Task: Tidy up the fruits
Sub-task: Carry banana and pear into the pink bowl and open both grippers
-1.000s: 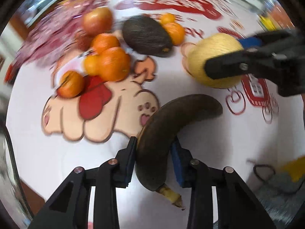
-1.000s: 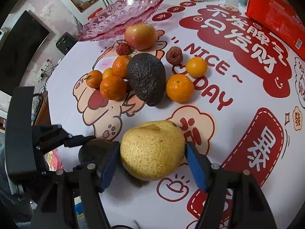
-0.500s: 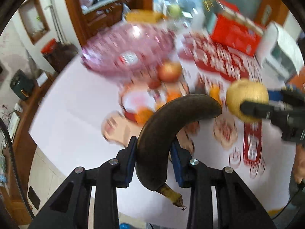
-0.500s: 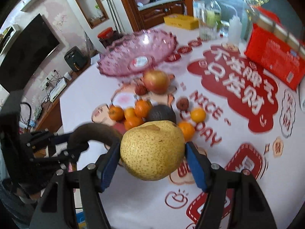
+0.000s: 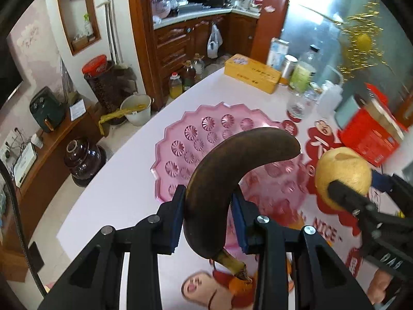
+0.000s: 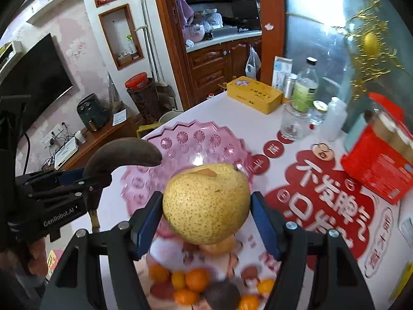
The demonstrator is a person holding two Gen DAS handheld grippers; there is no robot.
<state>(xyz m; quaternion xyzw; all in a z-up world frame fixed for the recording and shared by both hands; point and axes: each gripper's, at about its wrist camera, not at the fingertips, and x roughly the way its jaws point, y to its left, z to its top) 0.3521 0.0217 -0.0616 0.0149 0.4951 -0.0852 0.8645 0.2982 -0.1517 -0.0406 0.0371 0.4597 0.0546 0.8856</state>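
Observation:
My left gripper (image 5: 208, 219) is shut on a dark brown banana (image 5: 224, 180), held in the air over the near side of the pink glass fruit bowl (image 5: 196, 139). My right gripper (image 6: 206, 206) is shut on a yellow speckled pear (image 6: 206, 201), held above the table in front of the same bowl (image 6: 196, 142). In the left wrist view the pear (image 5: 344, 173) hangs to the right. In the right wrist view the banana (image 6: 124, 157) is to the left. Several oranges (image 6: 196, 280) and a dark avocado (image 6: 222, 297) lie on the table below.
A red box (image 6: 379, 165), a yellow tin (image 6: 254, 94), bottles (image 6: 304, 87) and a glass (image 6: 291, 124) stand at the back of the white table with its red print (image 6: 322, 196). The table's left edge drops to the floor (image 5: 51, 222).
Both grippers have lifted their fruit off the table and moved forward to the pink bowl. The loose fruits have dropped to the bottom of the views.

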